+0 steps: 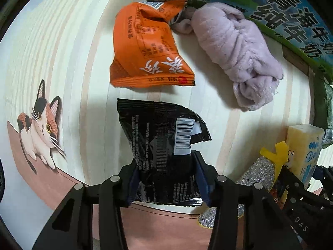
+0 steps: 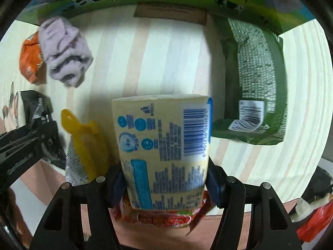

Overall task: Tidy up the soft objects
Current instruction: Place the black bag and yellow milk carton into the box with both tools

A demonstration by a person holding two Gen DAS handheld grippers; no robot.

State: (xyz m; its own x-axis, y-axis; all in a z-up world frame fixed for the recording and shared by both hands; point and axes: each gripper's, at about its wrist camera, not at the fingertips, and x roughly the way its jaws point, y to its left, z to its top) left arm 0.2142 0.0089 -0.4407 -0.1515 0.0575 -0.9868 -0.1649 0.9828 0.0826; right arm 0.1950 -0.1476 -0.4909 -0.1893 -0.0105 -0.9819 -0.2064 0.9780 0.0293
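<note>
My left gripper [image 1: 166, 179] is shut on a black snack packet [image 1: 164, 145], held just above the striped mat. An orange snack packet [image 1: 145, 48] lies beyond it, and a crumpled lilac fleece cloth [image 1: 239, 50] lies to its right. My right gripper [image 2: 164, 185] is shut on a yellow wrapped sponge block [image 2: 164, 143] with blue print and a barcode; the block also shows in the left wrist view [image 1: 306, 145]. A yellow-handled glittery silver scrubber [image 2: 83, 143] lies just left of the block. The lilac cloth [image 2: 64, 52] and orange packet [image 2: 31, 60] show far left.
A green and blue milk carton box [image 1: 291, 10] borders the mat at the back. A green packet [image 2: 256, 83] with a barcode leans at the right. A red snack packet [image 2: 164, 218] lies under the sponge block, another red packet [image 2: 314, 220] at lower right. A cat picture [image 1: 39, 129] marks the mat's left.
</note>
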